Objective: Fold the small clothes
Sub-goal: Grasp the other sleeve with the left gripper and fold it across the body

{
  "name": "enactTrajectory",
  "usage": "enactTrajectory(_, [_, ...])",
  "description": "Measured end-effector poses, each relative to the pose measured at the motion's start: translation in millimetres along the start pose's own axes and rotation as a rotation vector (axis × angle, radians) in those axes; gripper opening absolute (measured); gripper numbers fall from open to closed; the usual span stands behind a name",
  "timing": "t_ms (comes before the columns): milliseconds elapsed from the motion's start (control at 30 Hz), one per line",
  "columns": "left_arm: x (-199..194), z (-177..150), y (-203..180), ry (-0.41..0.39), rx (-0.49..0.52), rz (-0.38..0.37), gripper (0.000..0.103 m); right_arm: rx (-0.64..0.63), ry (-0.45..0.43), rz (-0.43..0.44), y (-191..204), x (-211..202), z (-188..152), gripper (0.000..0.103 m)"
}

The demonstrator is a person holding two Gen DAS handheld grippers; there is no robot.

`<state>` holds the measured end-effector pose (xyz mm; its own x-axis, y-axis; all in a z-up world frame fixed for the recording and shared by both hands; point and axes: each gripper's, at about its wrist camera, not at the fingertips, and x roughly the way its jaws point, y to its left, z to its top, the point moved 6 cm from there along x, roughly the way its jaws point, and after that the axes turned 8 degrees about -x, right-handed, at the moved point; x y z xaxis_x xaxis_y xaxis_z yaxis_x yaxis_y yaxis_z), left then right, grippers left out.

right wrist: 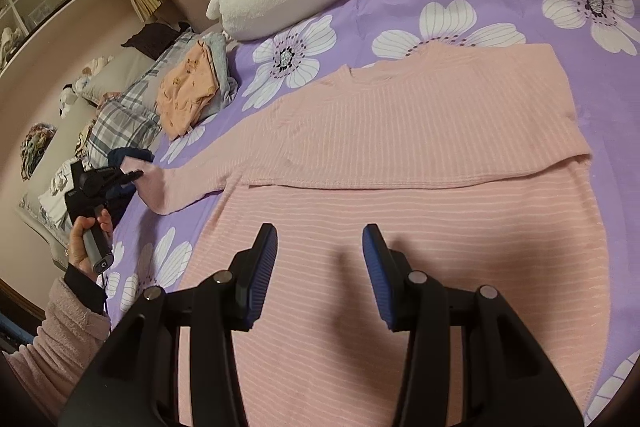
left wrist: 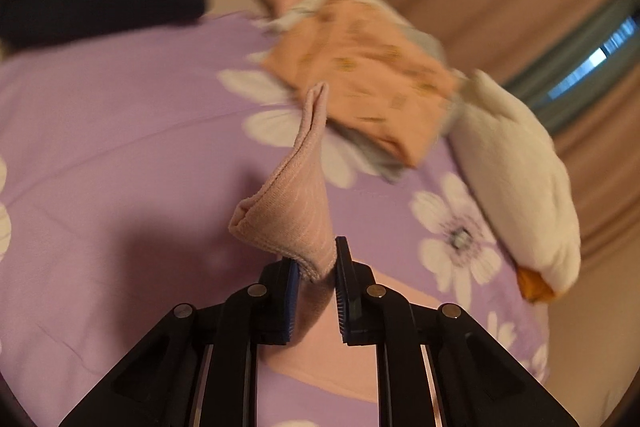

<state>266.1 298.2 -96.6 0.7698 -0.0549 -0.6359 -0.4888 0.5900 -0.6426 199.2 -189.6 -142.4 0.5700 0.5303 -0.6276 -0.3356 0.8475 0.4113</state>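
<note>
Two grippers, one pink garment, catalogued left to right:

- Left gripper (left wrist: 316,281): jaws drawn narrow on the cuff end of the sleeve (left wrist: 294,203) of the pink ribbed sweater (right wrist: 400,147). The cuff stands up folded and clear of the bedspread, rising forward from between the jaws. In the right wrist view this gripper (right wrist: 134,175) sits at the far left, held by the person's left hand (right wrist: 90,239), with the sleeve (right wrist: 188,187) stretched out from the body of the garment.
- Folded orange garment (left wrist: 360,75): ahead of the left jaws and slightly right, atop a small stack; blurred, so detail is uncertain.
- White plush toy (left wrist: 516,163): well to the right of the left jaws, on the bed's edge.
- Purple floral bedspread (left wrist: 120,147): beneath everything.
- Pink ribbed sweater: lies flat directly under and ahead of the right jaws; its far part appears already doubled over, a straight folded hem crossing just beyond the fingertips.
- Right gripper (right wrist: 319,275): jaws wide apart, holding nothing, hovering over the sweater's near panel.
- Step in hand, by judgement: folding the left sleeve inward.
- Next move likely calls for carrying the cuff rightward across the body and laying it flat without dragging the doubled layer; the right jaws could pin the cloth.
</note>
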Motion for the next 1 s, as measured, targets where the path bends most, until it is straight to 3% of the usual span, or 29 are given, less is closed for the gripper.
enactTrajectory(267, [-16,-62,-127,0.044,0.254,-0.104,0.014,0.017,-0.053,-0.003,-16,-31,0,0.045])
enactTrajectory(533, [2,-175,-233,0.152,0.509,-0.149,0.014,0.079,-0.087,-0.036,-53,-61,-13,0.045])
enactTrajectory(800, [51,-287,-249,0.326,0.655,-0.099,0.014,0.165,-0.099,-0.078,-93,-80,-30,0.049])
enactTrajectory(1000, [70,-339,-238,0.414,0.743,-0.044,0.014,0.229,-0.096,-0.069,-110,-82,-31,0.06])
